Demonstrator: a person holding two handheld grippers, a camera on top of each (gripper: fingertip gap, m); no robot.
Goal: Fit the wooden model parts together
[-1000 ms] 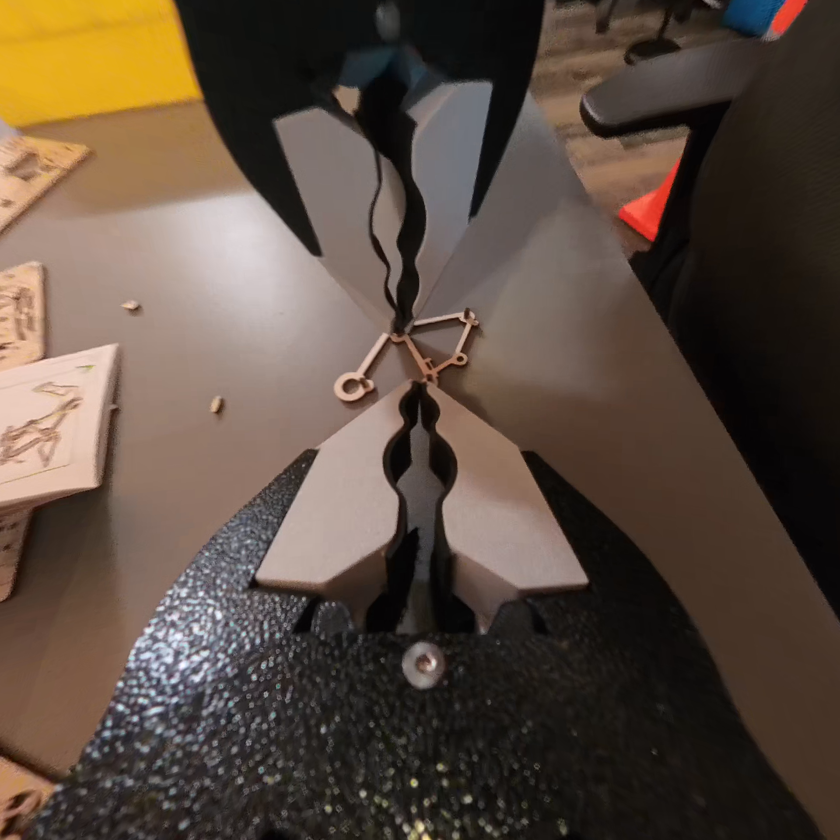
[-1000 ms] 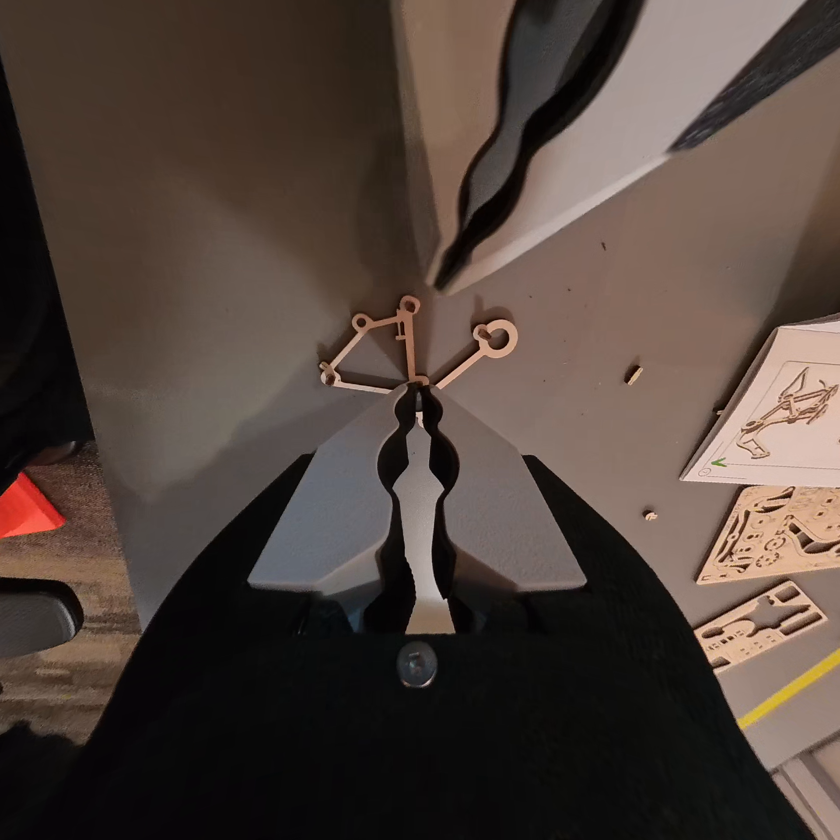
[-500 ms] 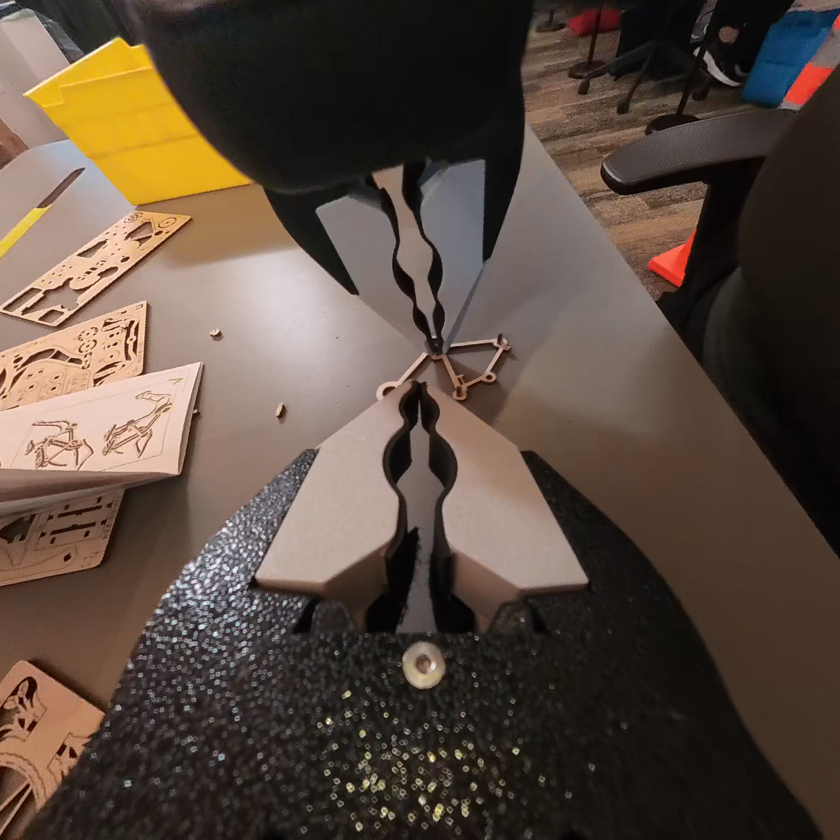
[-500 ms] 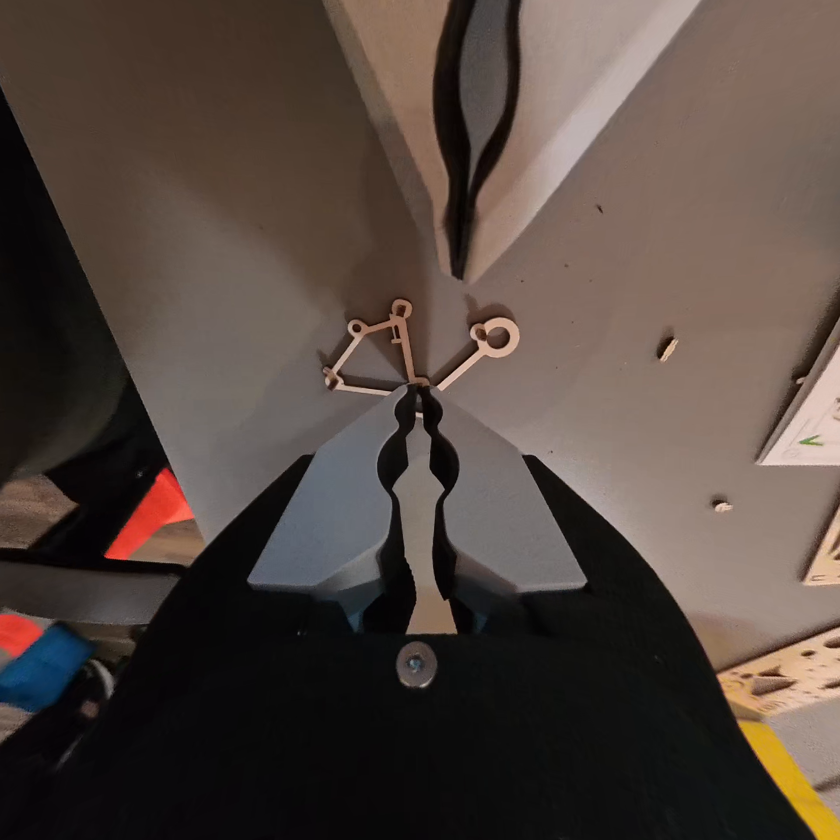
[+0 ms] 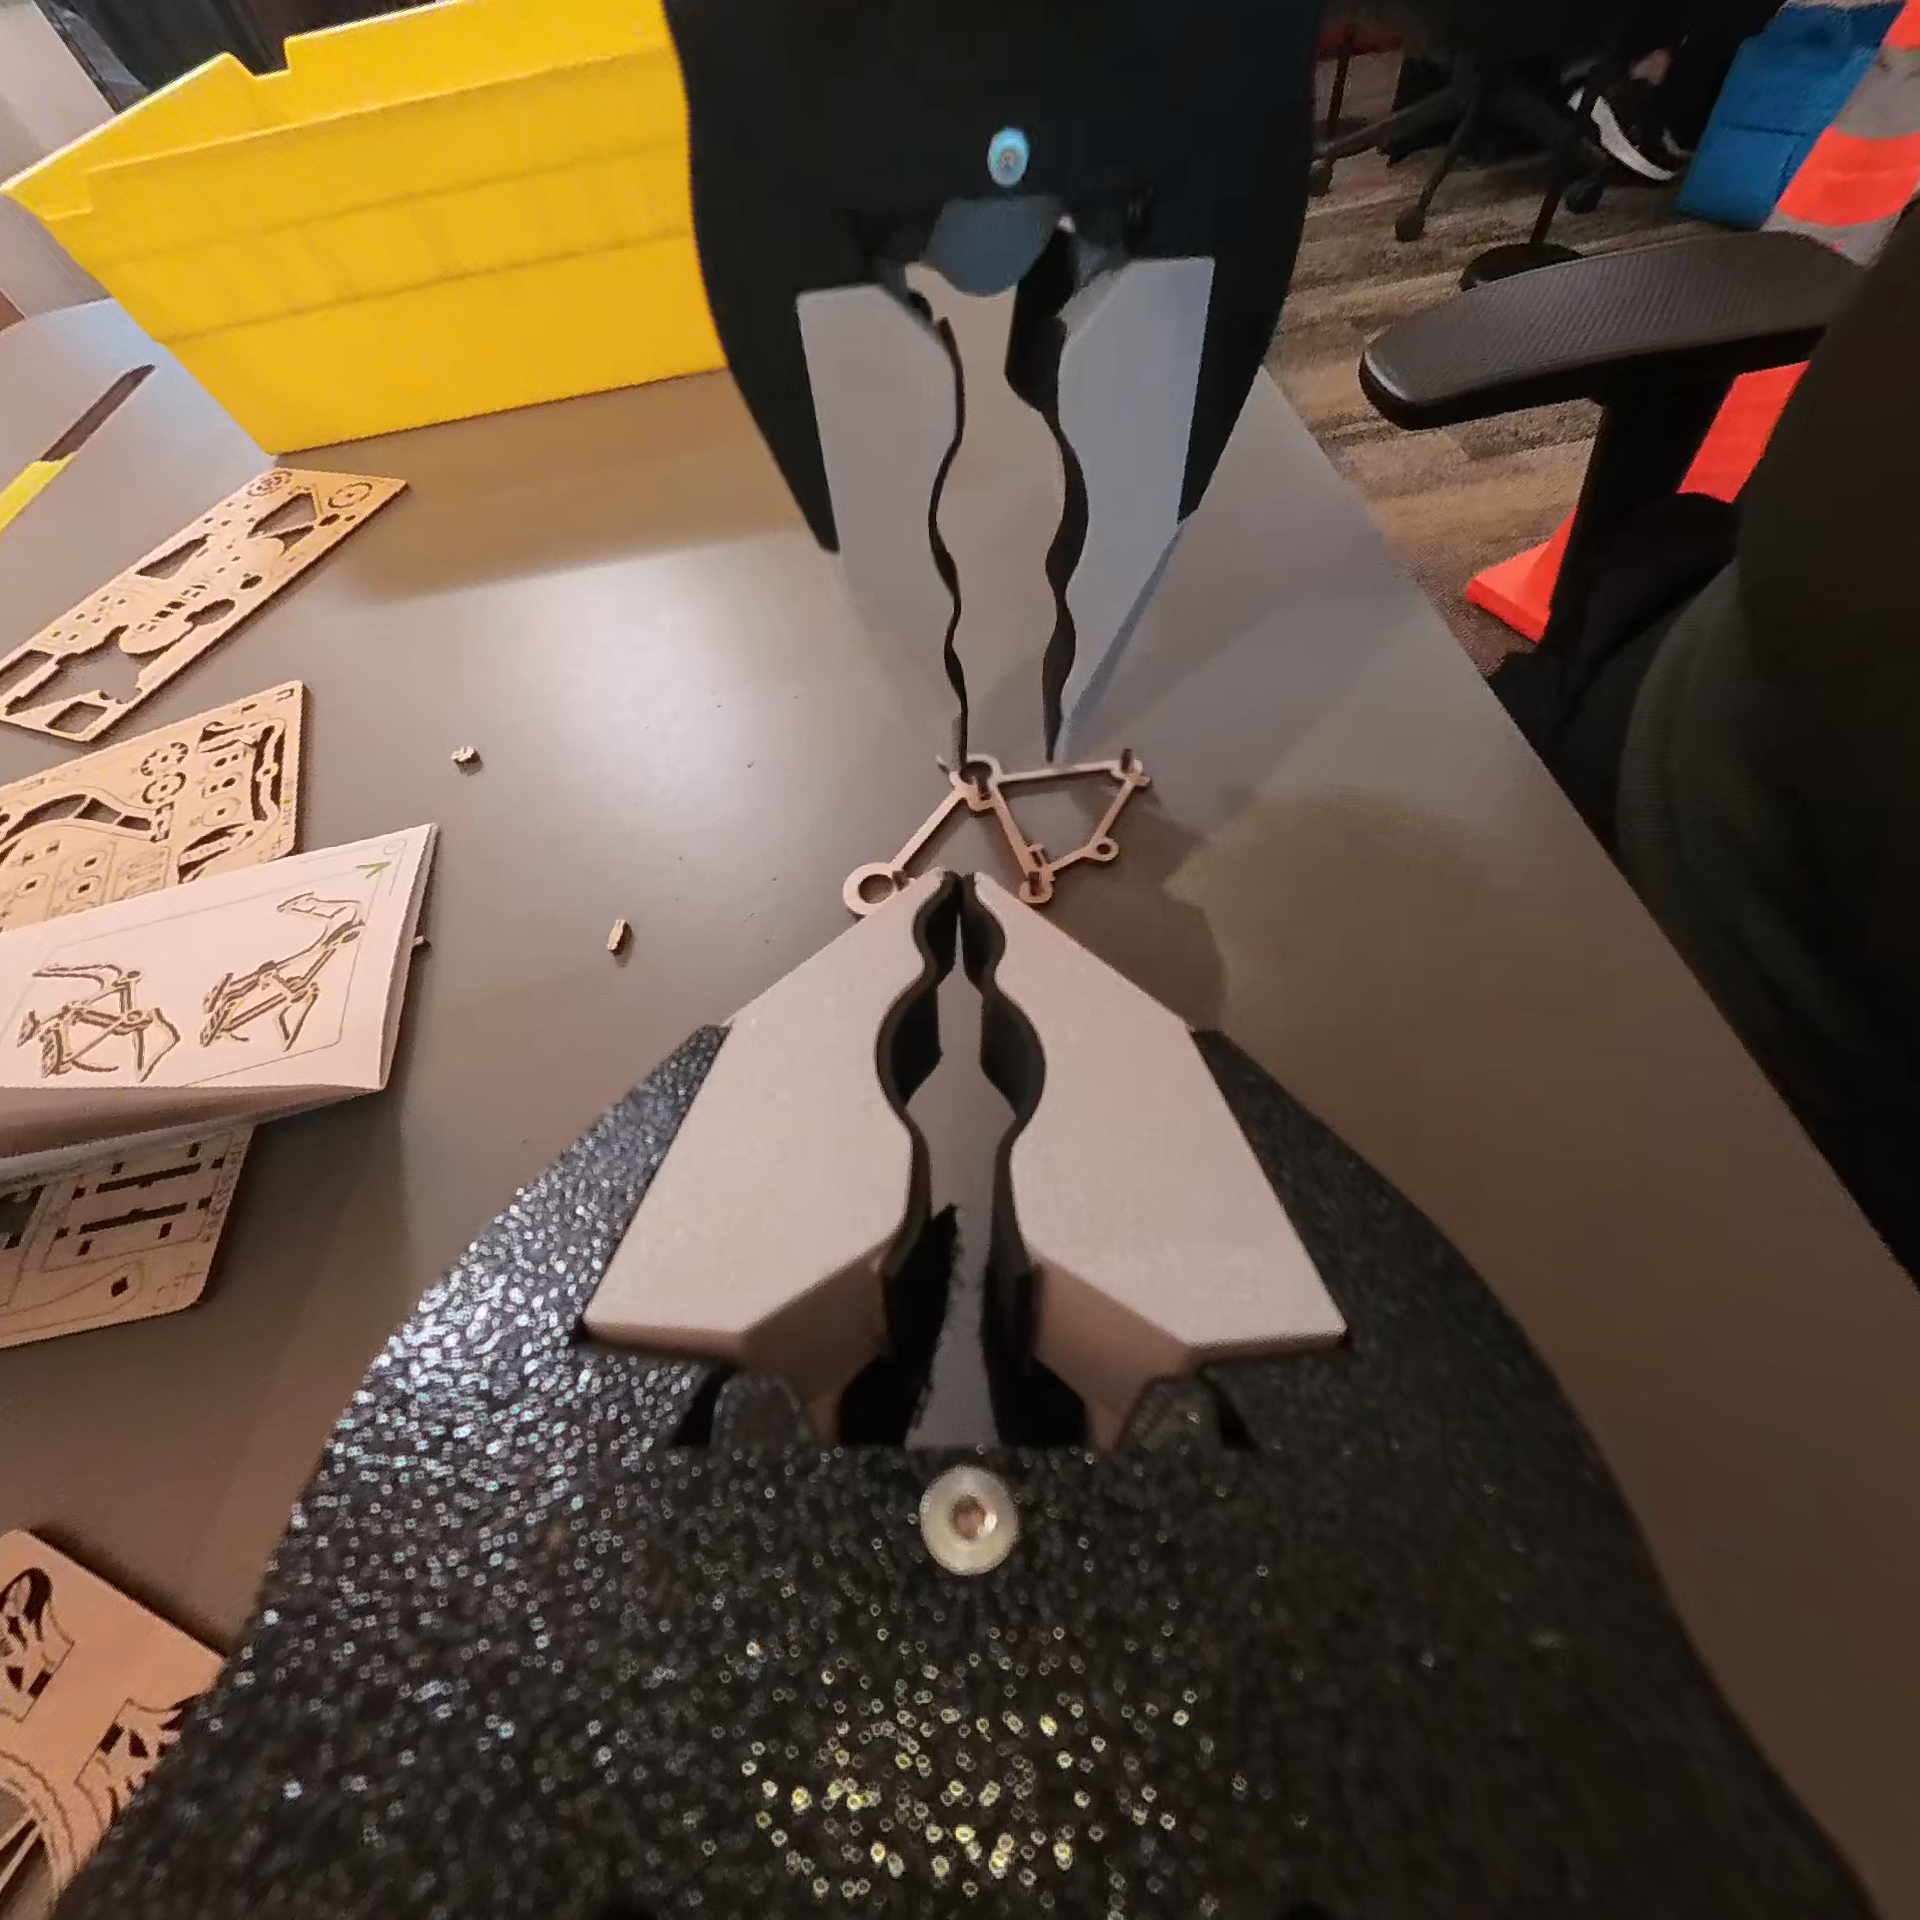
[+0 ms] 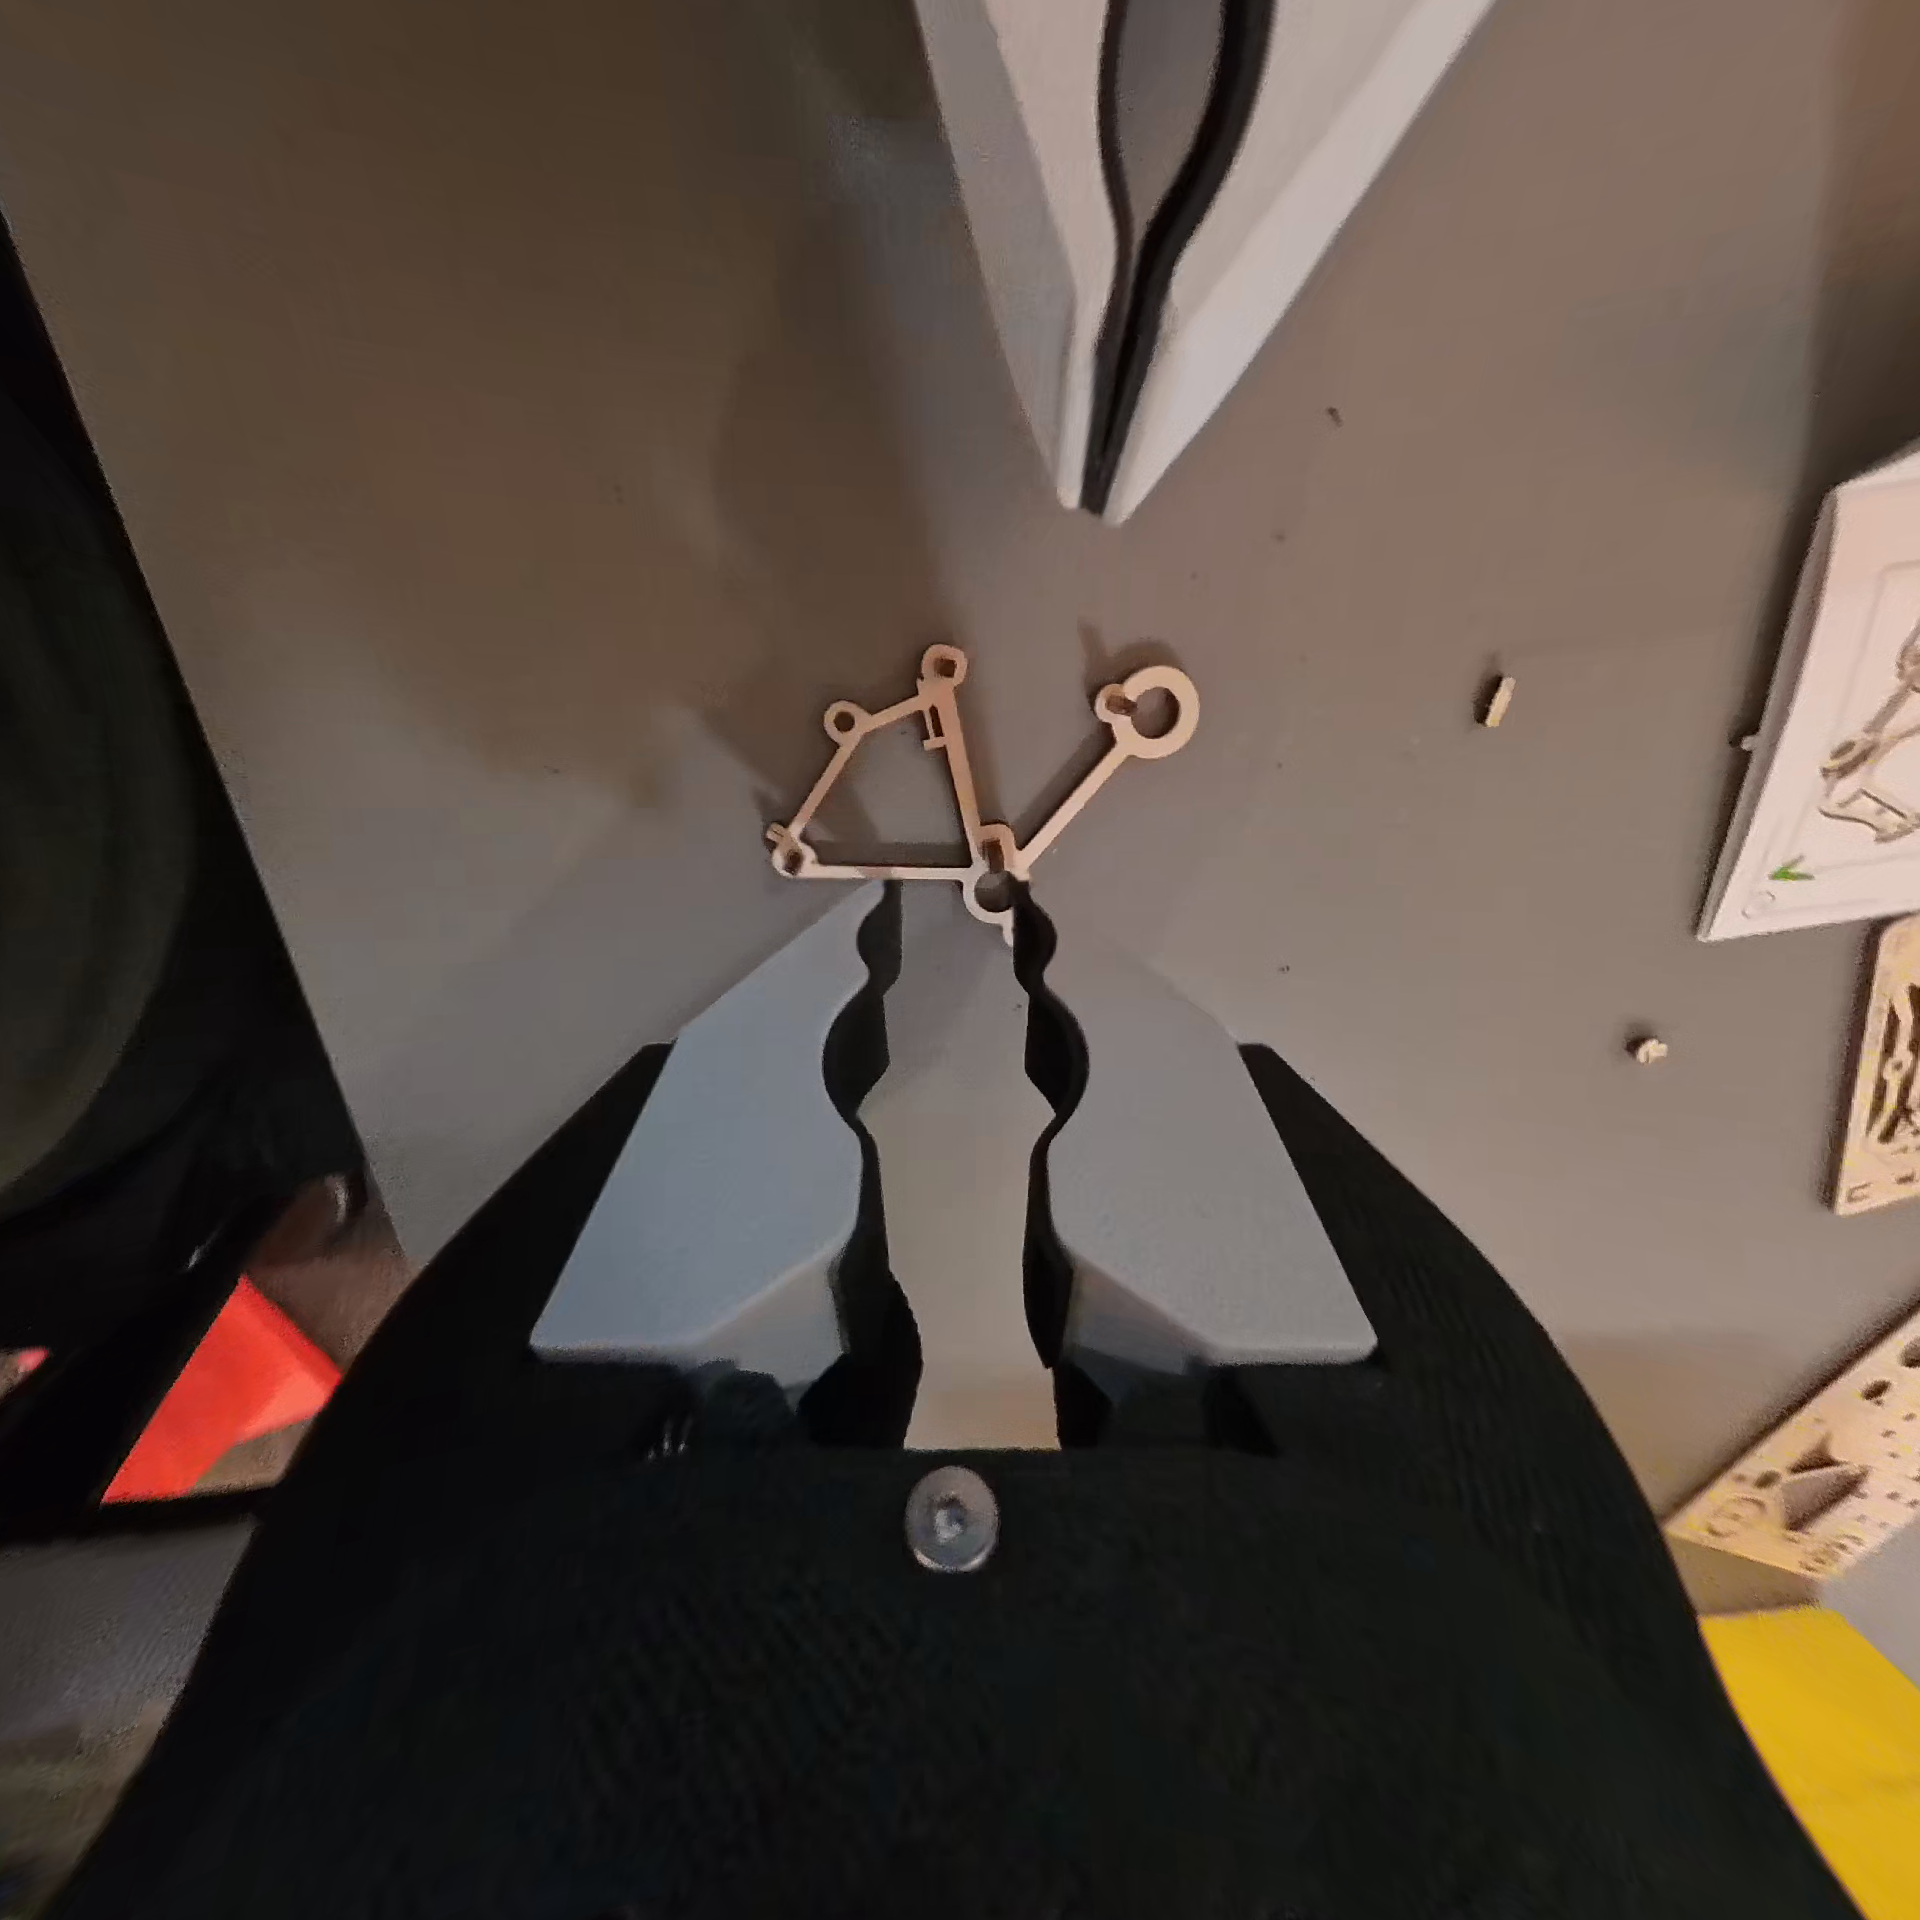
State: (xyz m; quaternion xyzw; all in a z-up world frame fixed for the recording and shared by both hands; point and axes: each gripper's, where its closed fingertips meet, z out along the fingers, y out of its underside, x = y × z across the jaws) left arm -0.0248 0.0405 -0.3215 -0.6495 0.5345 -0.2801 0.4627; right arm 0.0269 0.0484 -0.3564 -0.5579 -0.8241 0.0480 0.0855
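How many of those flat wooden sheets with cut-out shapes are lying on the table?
5 show in the left wrist view, all left: one by the yellow bin, one nearer, one under the booklet, two at the bottom corner. More may be hidden.

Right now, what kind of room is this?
Probably an office or workshop: a grey table holds laser-cut wood sheets and an instruction booklet, with a yellow bin behind and an office chair on carpet.
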